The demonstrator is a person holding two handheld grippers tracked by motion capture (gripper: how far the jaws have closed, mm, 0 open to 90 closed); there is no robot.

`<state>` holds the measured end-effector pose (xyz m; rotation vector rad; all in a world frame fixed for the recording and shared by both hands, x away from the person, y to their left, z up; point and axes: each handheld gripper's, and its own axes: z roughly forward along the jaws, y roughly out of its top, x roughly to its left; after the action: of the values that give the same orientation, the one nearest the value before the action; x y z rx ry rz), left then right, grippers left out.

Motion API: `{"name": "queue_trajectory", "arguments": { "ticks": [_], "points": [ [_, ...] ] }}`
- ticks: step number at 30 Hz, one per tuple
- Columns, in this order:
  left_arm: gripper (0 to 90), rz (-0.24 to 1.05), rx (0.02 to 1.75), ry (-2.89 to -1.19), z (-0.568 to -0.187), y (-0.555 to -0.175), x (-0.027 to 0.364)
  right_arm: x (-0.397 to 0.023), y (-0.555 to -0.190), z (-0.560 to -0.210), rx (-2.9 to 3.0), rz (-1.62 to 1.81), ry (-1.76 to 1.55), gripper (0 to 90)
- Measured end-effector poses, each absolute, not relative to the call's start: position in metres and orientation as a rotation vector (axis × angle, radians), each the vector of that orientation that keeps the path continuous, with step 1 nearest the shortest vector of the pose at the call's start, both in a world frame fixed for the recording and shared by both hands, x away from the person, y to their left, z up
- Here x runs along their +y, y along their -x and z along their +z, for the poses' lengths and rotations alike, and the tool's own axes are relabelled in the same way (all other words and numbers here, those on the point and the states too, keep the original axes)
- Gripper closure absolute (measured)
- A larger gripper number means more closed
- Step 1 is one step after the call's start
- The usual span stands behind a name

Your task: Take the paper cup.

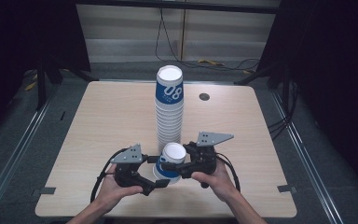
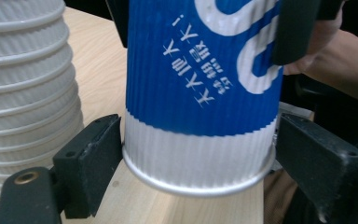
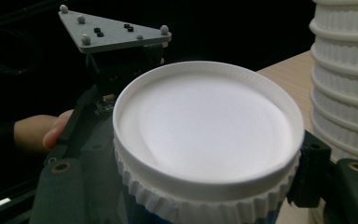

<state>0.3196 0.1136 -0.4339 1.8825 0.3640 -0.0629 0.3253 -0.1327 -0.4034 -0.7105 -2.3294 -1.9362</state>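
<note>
A paper cup (image 1: pixel 174 151) is held upside down, its white recessed base (image 3: pixel 205 121) facing up, just in front of a tall stack of upturned cups (image 1: pixel 169 116). The cup is blue with a white ribbed band near its rim (image 2: pixel 200 84). My left gripper (image 1: pixel 161 179) is shut on that white band, one jaw on each side (image 2: pixel 200 163). My right gripper (image 1: pixel 173 164) is shut on the cup higher up, near its base (image 3: pixel 186 182). One of the right gripper's fingers (image 2: pixel 293 28) lies across the blue part. The rim sits close over the table.
The wooden table (image 1: pixel 112 121) has open surface left and right of the stack (image 2: pixel 23 84), which rises right beside the held cup (image 3: pixel 340 70). A round cable hole (image 1: pixel 204 96) lies at the back right. Cables trail on the floor behind.
</note>
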Motion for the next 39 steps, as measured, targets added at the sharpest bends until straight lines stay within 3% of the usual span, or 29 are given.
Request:
{"name": "queue_trajectory", "arguments": {
  "ticks": [14,28,39],
  "points": [
    [12.8,-0.048,0.359,-1.873,-0.437,-0.318,0.113,-0.12,-0.323,-0.407,-2.312,-1.96,0.682,28.6],
    [21.2,-0.022,0.315,-1.865,-0.432,-0.318,0.112,-0.119,-0.32,-0.401,-2.349,-1.947,0.675,27.1],
    [22.3,-0.043,0.327,-1.881,-0.437,-0.321,0.115,-0.124,-0.323,-0.399,-2.339,-1.909,0.762,15.0]
  ]
}}
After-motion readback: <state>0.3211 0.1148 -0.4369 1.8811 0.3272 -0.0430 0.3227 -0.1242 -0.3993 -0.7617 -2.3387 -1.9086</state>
